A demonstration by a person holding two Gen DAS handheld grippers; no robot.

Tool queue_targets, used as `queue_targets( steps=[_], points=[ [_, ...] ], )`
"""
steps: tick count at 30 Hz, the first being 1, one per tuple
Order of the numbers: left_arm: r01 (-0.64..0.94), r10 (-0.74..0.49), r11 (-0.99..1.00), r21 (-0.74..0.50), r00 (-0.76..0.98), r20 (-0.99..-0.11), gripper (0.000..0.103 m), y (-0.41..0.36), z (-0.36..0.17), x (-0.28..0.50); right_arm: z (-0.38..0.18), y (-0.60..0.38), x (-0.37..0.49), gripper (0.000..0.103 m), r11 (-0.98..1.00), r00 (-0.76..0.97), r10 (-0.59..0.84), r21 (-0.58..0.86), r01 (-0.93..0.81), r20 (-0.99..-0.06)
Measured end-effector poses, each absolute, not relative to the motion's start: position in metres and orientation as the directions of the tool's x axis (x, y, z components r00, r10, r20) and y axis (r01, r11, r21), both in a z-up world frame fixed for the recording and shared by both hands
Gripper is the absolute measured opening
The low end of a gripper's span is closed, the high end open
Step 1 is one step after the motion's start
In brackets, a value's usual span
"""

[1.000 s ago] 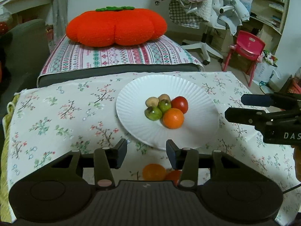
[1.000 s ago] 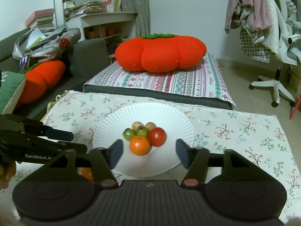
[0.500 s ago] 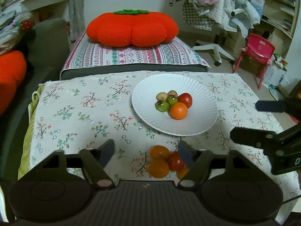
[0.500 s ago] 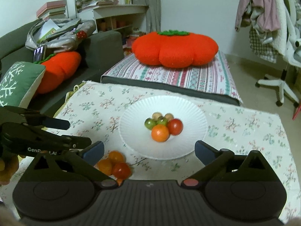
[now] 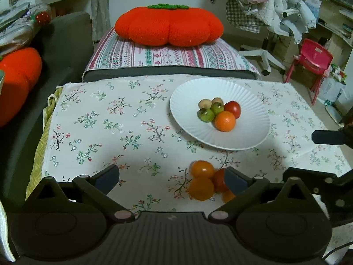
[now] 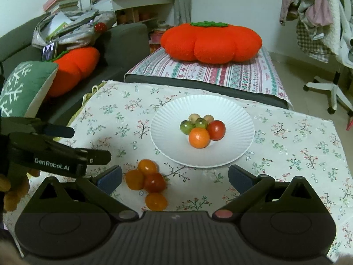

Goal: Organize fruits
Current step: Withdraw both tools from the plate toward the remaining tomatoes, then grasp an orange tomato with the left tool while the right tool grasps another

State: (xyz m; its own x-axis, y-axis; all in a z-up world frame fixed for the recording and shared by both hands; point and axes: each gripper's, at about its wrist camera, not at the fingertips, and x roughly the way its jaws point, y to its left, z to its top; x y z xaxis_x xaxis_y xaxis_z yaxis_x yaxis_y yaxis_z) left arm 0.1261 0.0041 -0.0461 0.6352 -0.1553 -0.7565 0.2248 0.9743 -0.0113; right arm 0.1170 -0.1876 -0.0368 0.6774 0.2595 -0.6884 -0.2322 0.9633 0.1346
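Note:
A white ridged plate on the floral cloth holds an orange, a red tomato, green fruits and small tan ones. A loose cluster of orange and red fruits lies on the cloth in front of the plate. My left gripper is open and empty, the cluster just inside its right finger. My right gripper is open and empty, the cluster near its left finger. Each gripper shows in the other's view.
A bench with a striped cover and a big orange pumpkin cushion stands behind the table. A dark sofa with cushions is at the left. A red child's chair and an office chair stand at the right.
Both grippers have pulled back and up from the plate and opened wider. The loose fruit cluster in front of the plate has come fully into view.

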Motion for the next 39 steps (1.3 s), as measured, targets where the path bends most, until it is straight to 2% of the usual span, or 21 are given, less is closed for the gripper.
queue_targets(
  steps=[7, 14, 19, 25, 30, 33, 39],
  points=[
    [0.267, -0.131, 0.962, 0.051, 0.621, -0.773, 0.087, -0.002, -0.067, 0.125, -0.05, -0.188, 0.115, 0.103, 0.958, 0.656, 0.27, 0.128, -0.257, -0.705],
    [0.33, -0.135, 0.94, 0.092, 0.604, -0.786, 0.087, -0.01, -0.082, 0.125, -0.062, -0.18, 0.108, 0.1, 0.929, 0.632, 0.32, 0.102, -0.356, -0.706],
    [0.347, -0.144, 0.934, 0.09, 0.593, -0.792, 0.086, -0.011, -0.09, 0.127, -0.066, -0.17, 0.102, 0.093, 0.915, 0.628, 0.315, 0.053, -0.399, -0.712],
    [0.381, -0.172, 0.921, 0.083, 0.588, -0.79, 0.084, -0.014, -0.097, 0.13, -0.075, -0.172, 0.104, 0.082, 0.911, 0.611, 0.334, 0.08, -0.404, -0.718],
    [0.413, -0.196, 0.908, 0.074, 0.571, -0.797, 0.073, -0.019, -0.107, 0.134, -0.087, -0.165, 0.106, 0.069, 0.902, 0.588, 0.336, 0.071, -0.426, -0.735],
    [0.424, -0.195, 0.902, 0.082, 0.568, -0.8, 0.07, -0.023, -0.113, 0.136, -0.093, -0.161, 0.108, 0.061, 0.898, 0.58, 0.335, 0.066, -0.434, -0.743],
    [0.438, -0.204, 0.896, 0.073, 0.553, -0.808, 0.063, -0.023, -0.121, 0.142, -0.102, -0.157, 0.113, 0.055, 0.895, 0.571, 0.332, 0.061, -0.441, -0.751]
  ],
)
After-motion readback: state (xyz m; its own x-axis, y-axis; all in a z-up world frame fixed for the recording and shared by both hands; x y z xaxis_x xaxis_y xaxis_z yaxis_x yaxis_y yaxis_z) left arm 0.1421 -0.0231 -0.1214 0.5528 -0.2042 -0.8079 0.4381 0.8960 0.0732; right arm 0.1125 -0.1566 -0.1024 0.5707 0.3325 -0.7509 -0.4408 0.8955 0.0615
